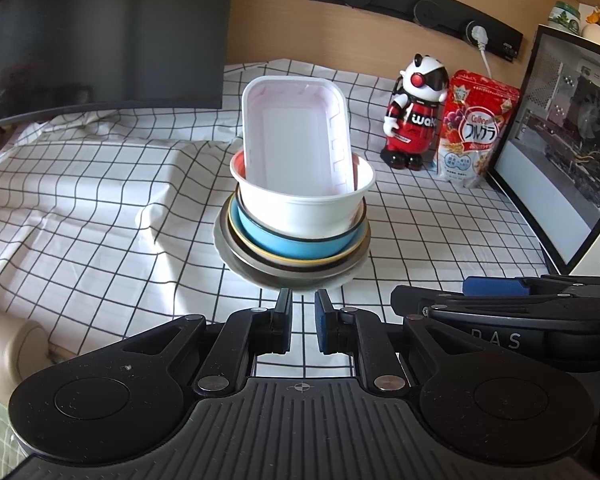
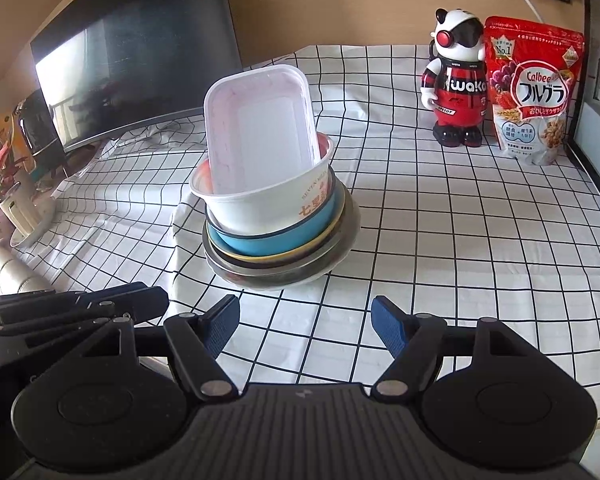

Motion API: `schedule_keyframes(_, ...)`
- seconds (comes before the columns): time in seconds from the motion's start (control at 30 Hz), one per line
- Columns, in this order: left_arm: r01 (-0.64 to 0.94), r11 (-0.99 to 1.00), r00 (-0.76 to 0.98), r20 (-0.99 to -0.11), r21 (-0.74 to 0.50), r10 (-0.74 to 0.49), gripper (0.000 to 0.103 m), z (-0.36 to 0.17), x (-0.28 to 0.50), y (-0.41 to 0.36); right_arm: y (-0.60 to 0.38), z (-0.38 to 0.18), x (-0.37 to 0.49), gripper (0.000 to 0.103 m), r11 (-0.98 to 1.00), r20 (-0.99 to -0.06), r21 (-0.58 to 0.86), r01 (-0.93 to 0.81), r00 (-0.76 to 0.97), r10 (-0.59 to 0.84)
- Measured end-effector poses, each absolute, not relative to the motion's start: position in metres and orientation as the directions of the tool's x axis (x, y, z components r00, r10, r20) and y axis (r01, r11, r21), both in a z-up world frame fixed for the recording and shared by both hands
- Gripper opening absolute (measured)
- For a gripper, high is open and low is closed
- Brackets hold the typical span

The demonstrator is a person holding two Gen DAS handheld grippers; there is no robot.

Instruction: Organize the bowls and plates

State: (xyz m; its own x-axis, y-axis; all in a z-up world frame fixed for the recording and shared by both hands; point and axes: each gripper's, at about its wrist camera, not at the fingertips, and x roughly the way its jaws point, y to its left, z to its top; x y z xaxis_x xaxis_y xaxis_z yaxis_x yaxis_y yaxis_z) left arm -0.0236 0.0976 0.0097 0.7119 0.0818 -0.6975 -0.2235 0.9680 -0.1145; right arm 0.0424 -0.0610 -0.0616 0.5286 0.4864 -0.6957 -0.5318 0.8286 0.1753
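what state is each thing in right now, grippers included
white rectangular tray: tilted, leaning in the paper bowl
paper bowl: upright, nested in the blue bowl
blue bowl: stacked on plates
plates: stacked on the tablecloth
left gripper: shut, empty
right gripper: open, empty
cereal bag: upright
robot figure: standing

- Your tablecloth (image 2: 460, 220): white, black grid.
- Tray (image 2: 260, 120): white, pinkish inside.
- Paper bowl (image 2: 268, 204): white (orange lettering).
- Next bowl (image 2: 260, 242): light blue; yellow-rimmed plate (image 2: 268, 258) below it.
- Cereal bag (image 2: 534, 88): red and white.
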Motion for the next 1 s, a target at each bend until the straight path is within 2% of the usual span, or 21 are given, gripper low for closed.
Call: schedule_keyframes(1.0,-0.246,0.962,0.7,-0.709,-0.121,0.09,0.015,0.0077,-0.0317,0.0939,-0.064,-0.0656,0.0398,0.073,0.824,-0.71,0.187,-0.535,0.506,0.49)
